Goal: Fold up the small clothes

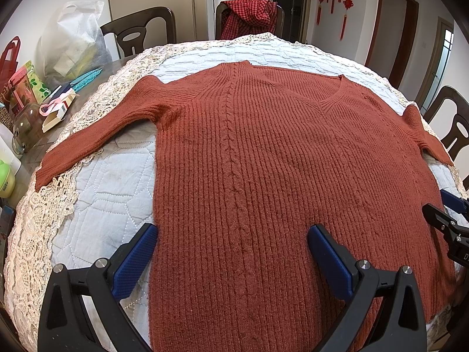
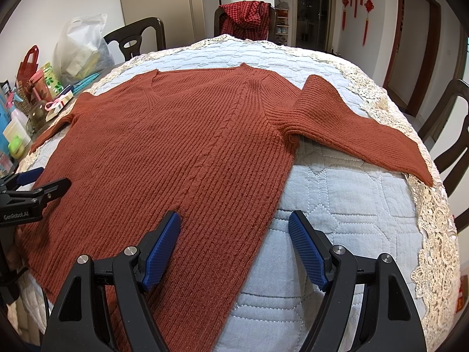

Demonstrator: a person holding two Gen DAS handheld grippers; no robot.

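Item: rust sweater [image 1: 263, 152], flat and unfolded on quilted cover [image 1: 111, 176] over desk; both sleeves outstretched. Left tongs [image 1: 231, 249], right tongs [image 2: 234, 231]: apart, empty, at sweater's hem corners. Folding not started; all folds remain.

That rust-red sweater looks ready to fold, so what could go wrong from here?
The sweater is thick and fuzzy, so a hand-held gripper may pinch only the top layer. The left sleeve lies over the lace edge and might snag. Both the left hand-held gripper and the right are open.
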